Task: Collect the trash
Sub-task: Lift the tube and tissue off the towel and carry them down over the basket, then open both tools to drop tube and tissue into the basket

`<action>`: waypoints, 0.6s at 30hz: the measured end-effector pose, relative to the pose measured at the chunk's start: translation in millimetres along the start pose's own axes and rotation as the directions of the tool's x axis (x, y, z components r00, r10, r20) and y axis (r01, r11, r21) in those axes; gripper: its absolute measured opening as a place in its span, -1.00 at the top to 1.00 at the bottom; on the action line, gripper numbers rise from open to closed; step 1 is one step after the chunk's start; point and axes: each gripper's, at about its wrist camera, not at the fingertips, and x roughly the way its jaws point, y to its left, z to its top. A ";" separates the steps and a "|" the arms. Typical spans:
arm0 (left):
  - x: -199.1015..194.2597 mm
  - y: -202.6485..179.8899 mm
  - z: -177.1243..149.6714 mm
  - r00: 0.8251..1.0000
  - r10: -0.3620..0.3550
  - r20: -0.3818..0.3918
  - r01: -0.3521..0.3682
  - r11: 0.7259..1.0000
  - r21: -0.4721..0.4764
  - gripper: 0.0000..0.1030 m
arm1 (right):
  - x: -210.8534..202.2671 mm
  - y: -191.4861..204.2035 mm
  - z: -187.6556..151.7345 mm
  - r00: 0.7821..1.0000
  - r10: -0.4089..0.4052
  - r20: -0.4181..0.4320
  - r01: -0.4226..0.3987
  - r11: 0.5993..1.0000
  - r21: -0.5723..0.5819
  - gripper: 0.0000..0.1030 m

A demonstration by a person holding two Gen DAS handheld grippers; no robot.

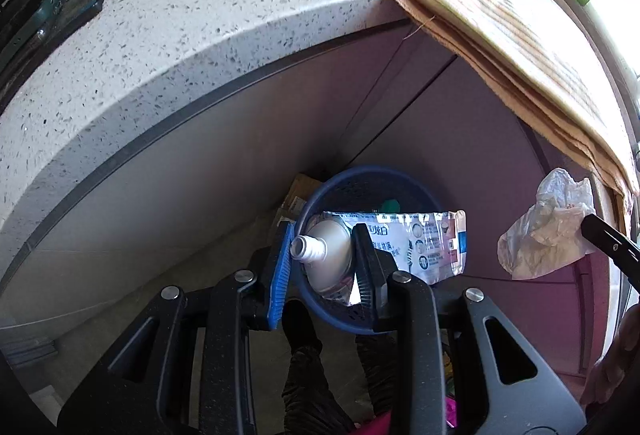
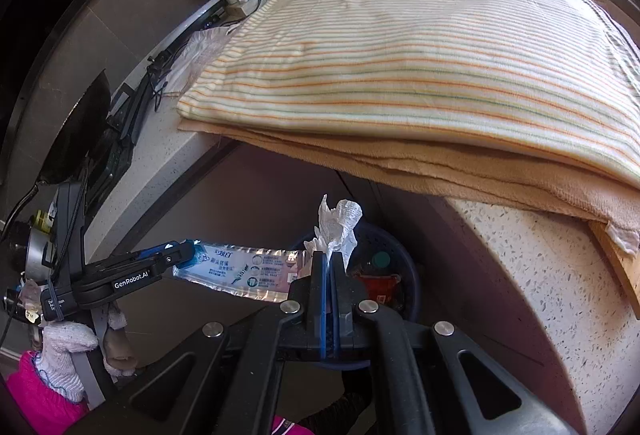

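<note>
1. Holding a squeezed toothpaste tube [image 1: 400, 245] by its capless nozzle end, the left gripper [image 1: 324, 259] had its jaws closed on the tube's shoulder, so the flat tail stuck out to the right, directly above the blue bin [image 1: 320, 195] on the floor. That placement looked chosen so that a simple release would drop the tube inside.
2. The right gripper [image 2: 328, 267] was clamped nearly closed on a crumpled tissue [image 2: 338, 231], which stood up out of the jaws. It hung just near the bin's [image 2: 412, 275] rim, apparently waiting its turn.
3. Both pieces of trash were therefore off the tabletop [image 1: 180, 35] and over or beside the bin, which stood in the corner under the tabletop's overhang, below the striped cloth [image 2: 400, 55].
4. The bin already held something red [image 2: 378, 285] and a green-capped item [image 2: 380, 259]; what they were could not be told.
5. The left gripper's arm [image 2: 132, 279] read "GenRobot.AI" in white.
6. The tube [image 2: 240, 271] bore blue Chinese print and small round pictures; its brand word at the top was too blurred to read with confidence.
7. A gloved hand [image 2: 64, 359] with a pink sleeve held the left gripper from below.
</note>
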 end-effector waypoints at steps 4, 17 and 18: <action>12.4 -6.8 1.5 1.000 0.018 -0.016 -0.017 1.000 0.019 0.43 | 11.3 -0.9 -7.3 1.000 -0.008 -0.024 0.008 1.000 -0.011 1.00; 43.6 -32.1 -5.3 0.997 0.052 -0.054 -0.048 0.996 0.069 0.43 | 40.8 -6.2 -22.2 0.996 -0.026 -0.091 0.024 0.999 -0.032 1.00; 44.4 -33.3 -5.5 0.997 0.053 -0.056 -0.049 0.996 0.073 0.43 | 42.9 -6.1 -22.5 0.995 -0.029 -0.094 0.026 0.999 -0.032 1.00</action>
